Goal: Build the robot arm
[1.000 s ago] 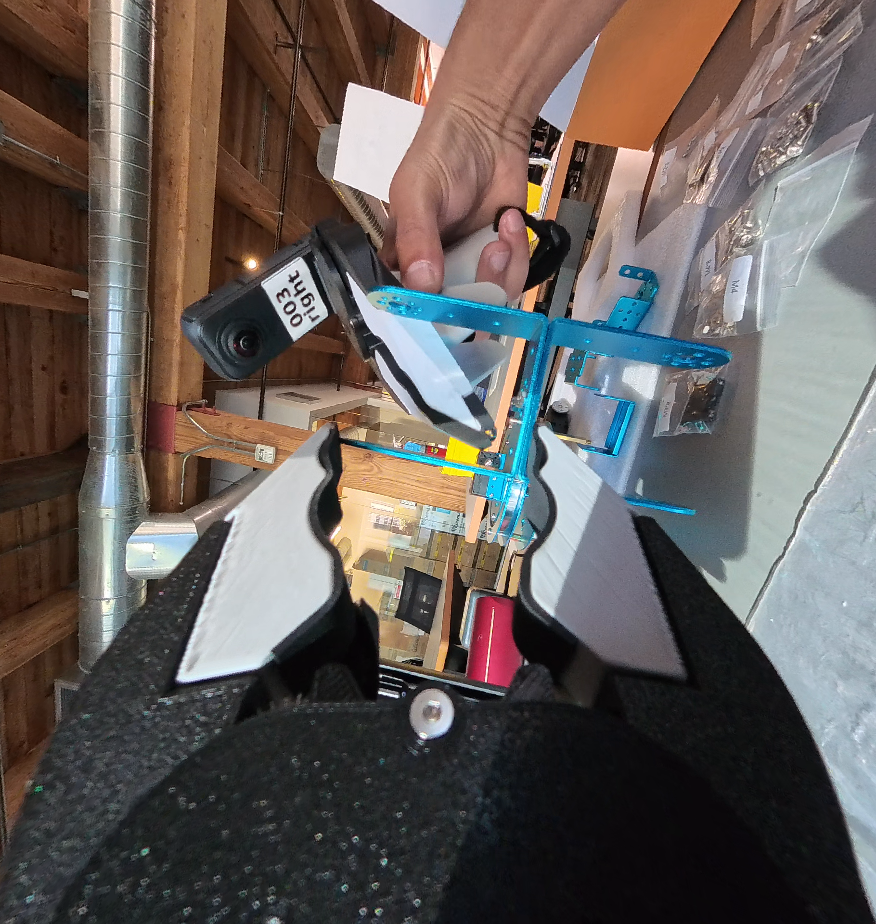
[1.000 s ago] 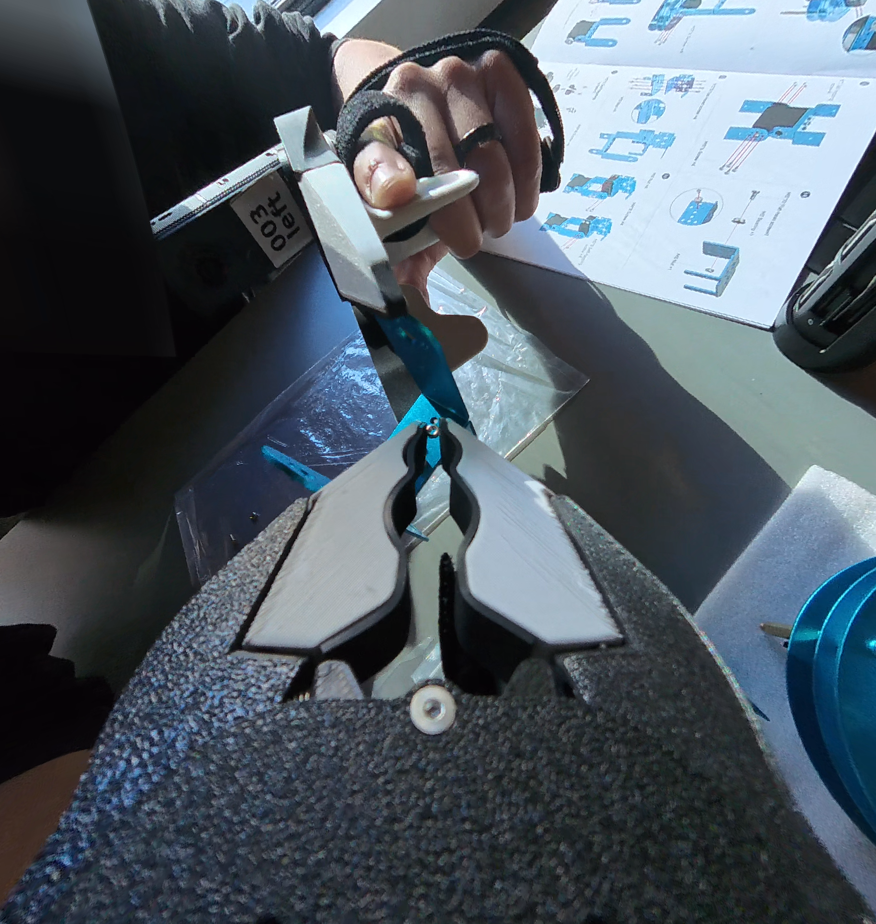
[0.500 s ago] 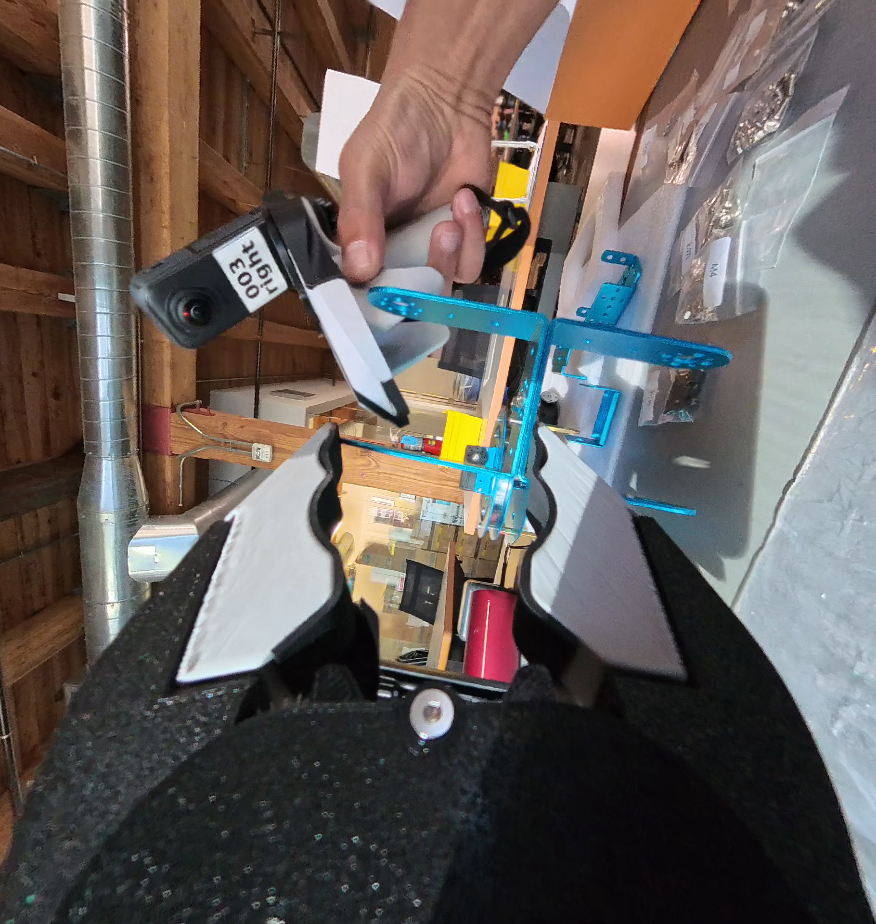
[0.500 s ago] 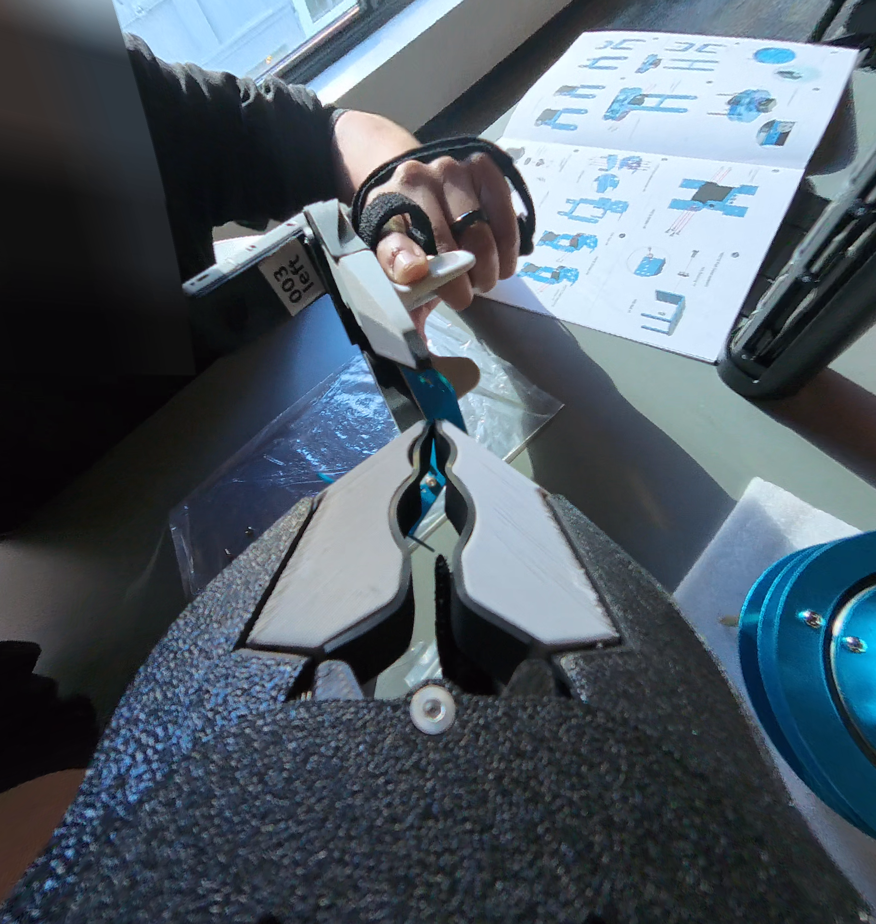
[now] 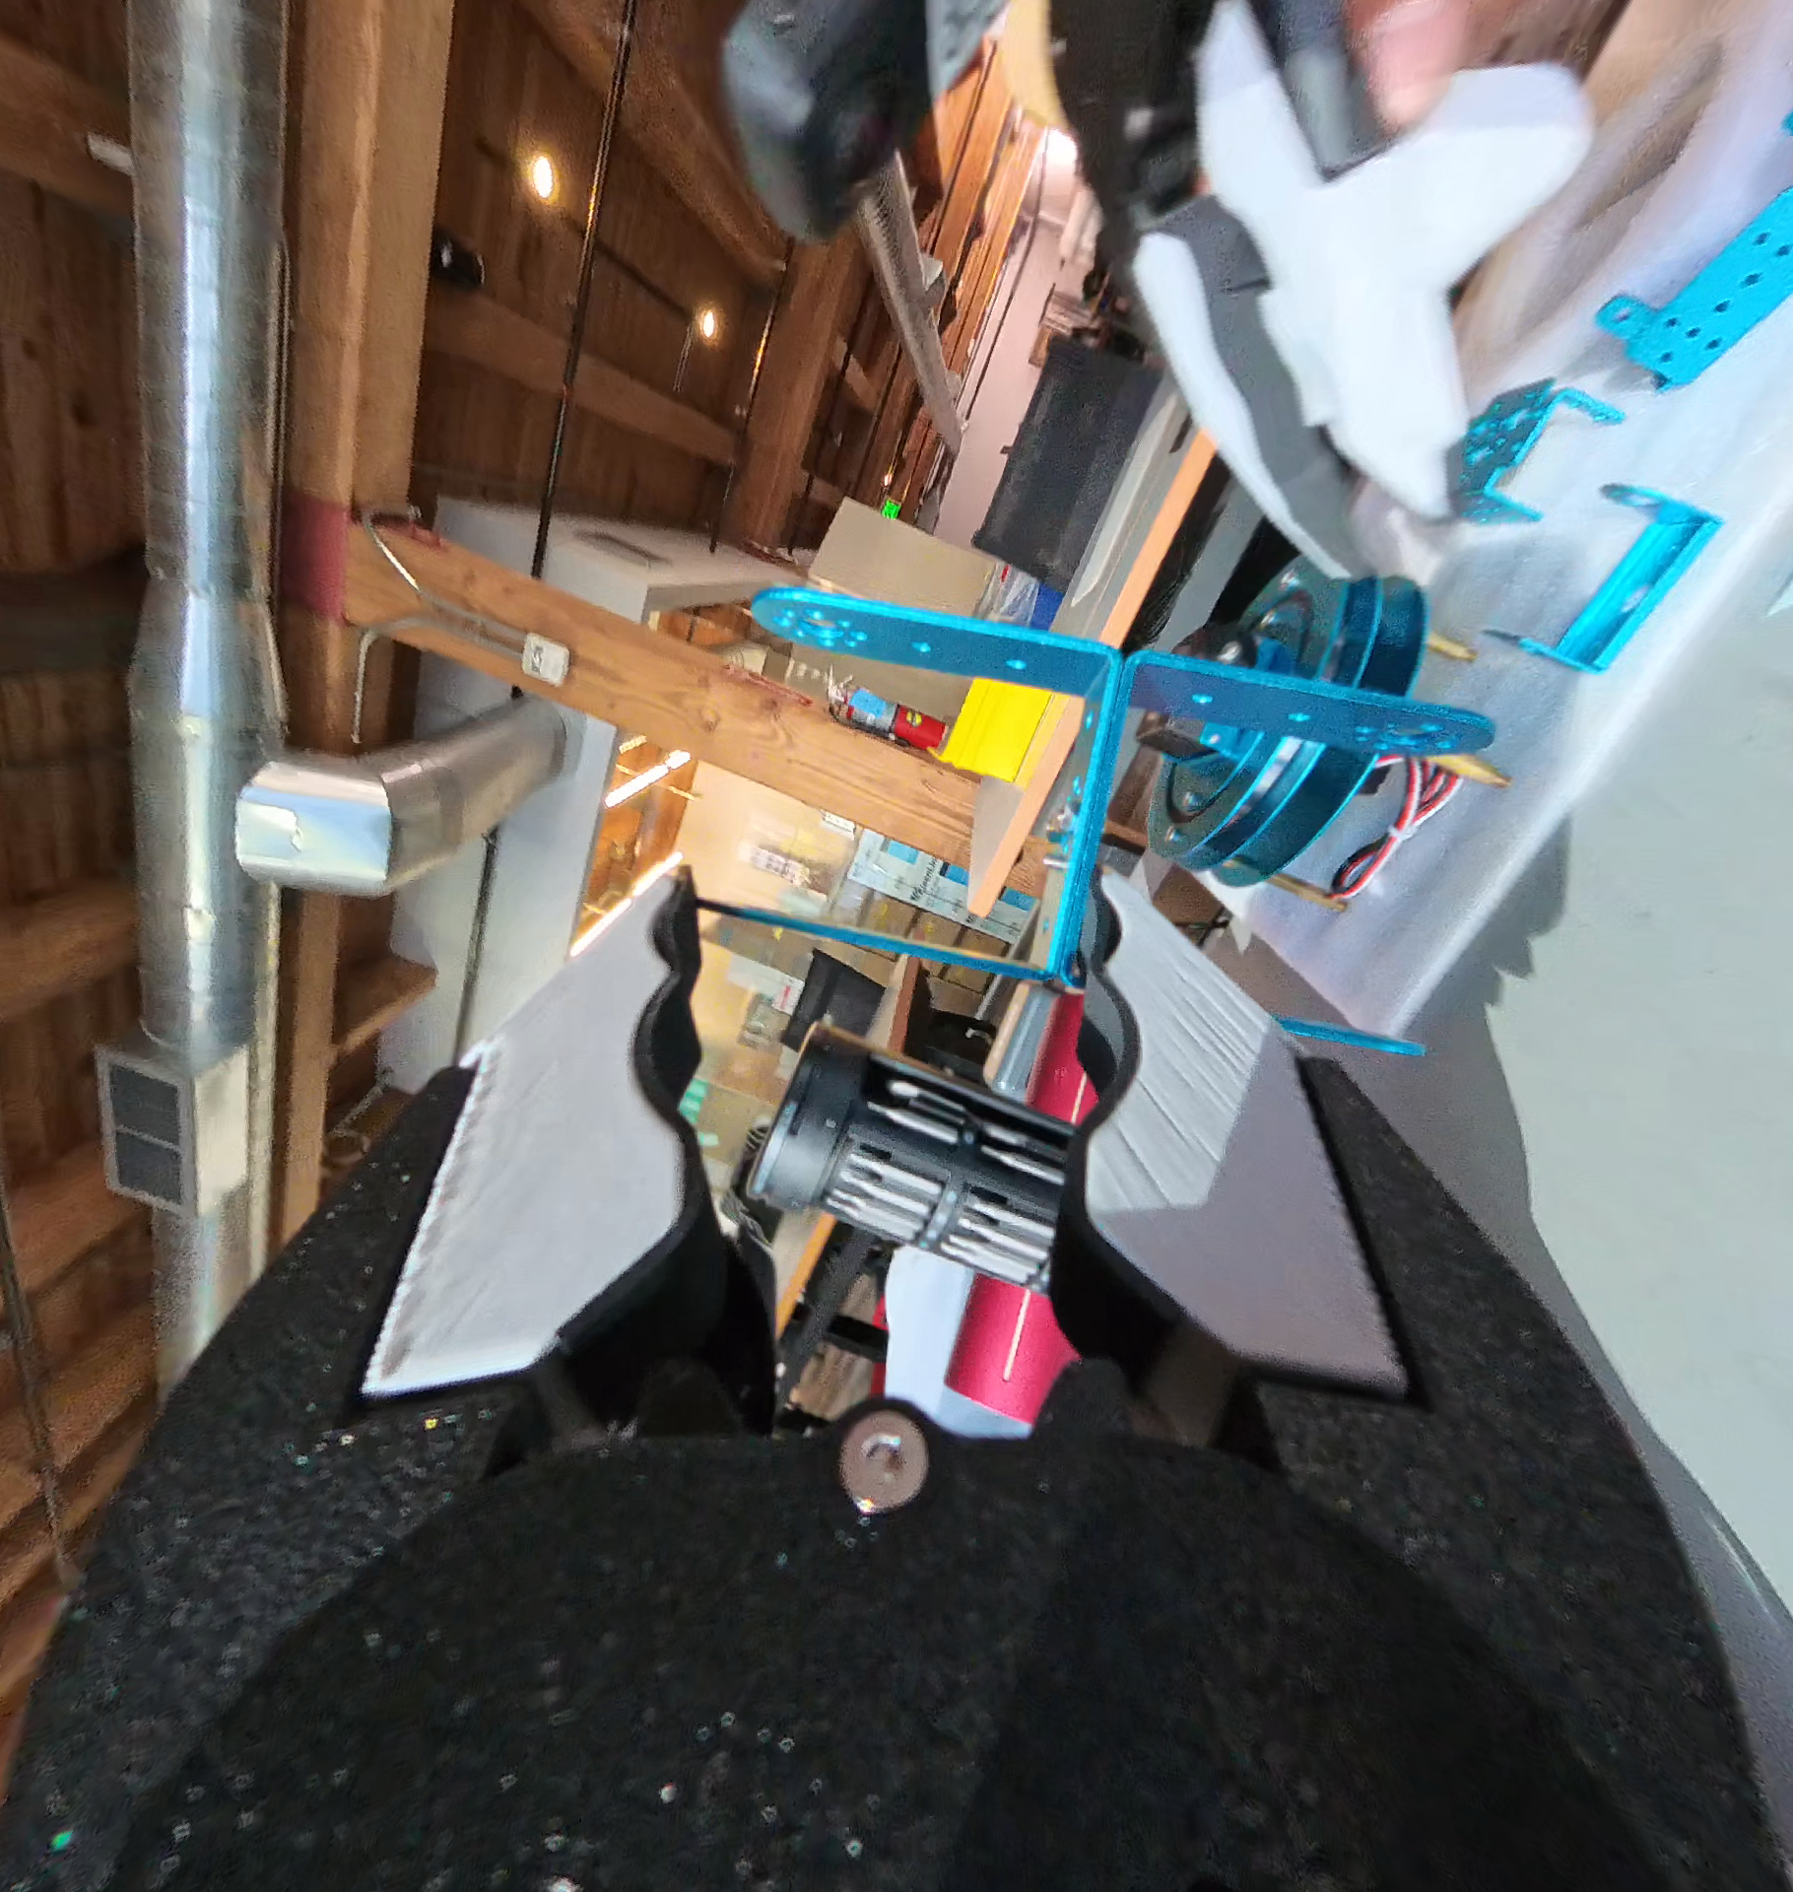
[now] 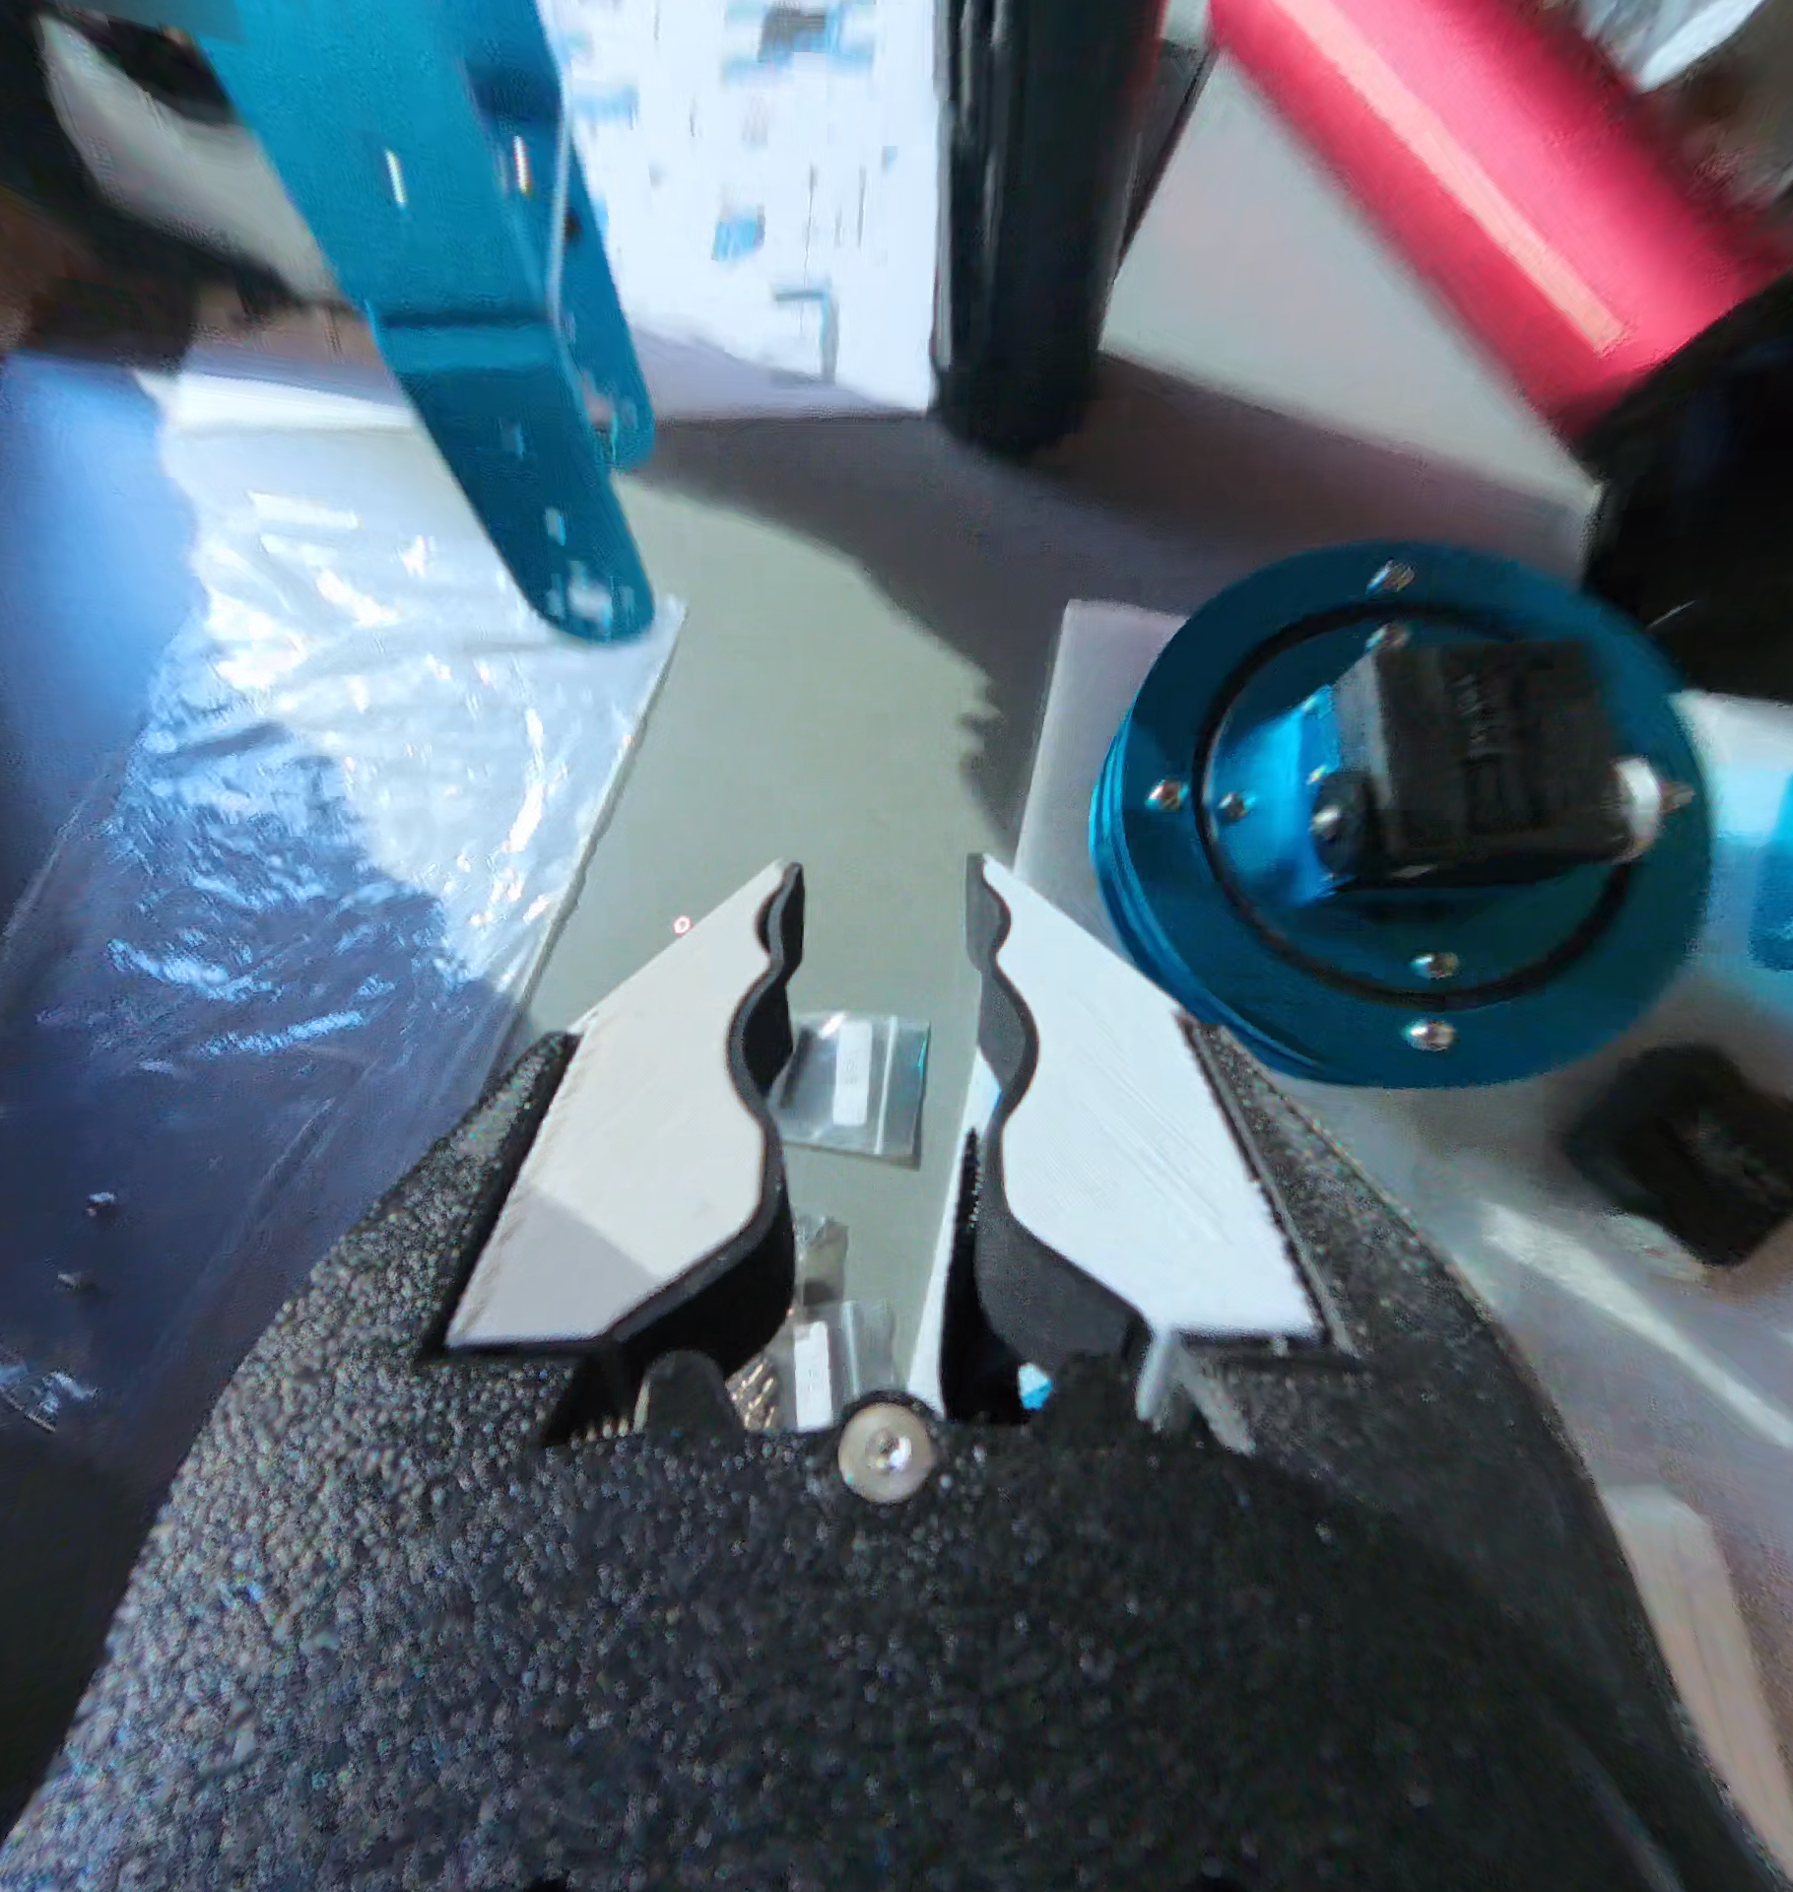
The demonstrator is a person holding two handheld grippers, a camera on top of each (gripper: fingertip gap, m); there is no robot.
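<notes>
The right gripper (image 6: 882,911) has let go of the blue bracket (image 5: 1077,819), jaws parted and empty; the left gripper (image 5: 887,927) holds it across wide jaws.

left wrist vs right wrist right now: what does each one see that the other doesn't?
Left wrist only: the wooden wall and silver duct, a black bit holder, small blue brackets on white foam, and the blurred right gripper overhead.

Right wrist only: a clear plastic sheet, a small clear bag between its open jaws, and a loose black block.

Both: the blue bracket frame spanned by the left gripper's jaws, the blue round base, and a red cylinder.
</notes>
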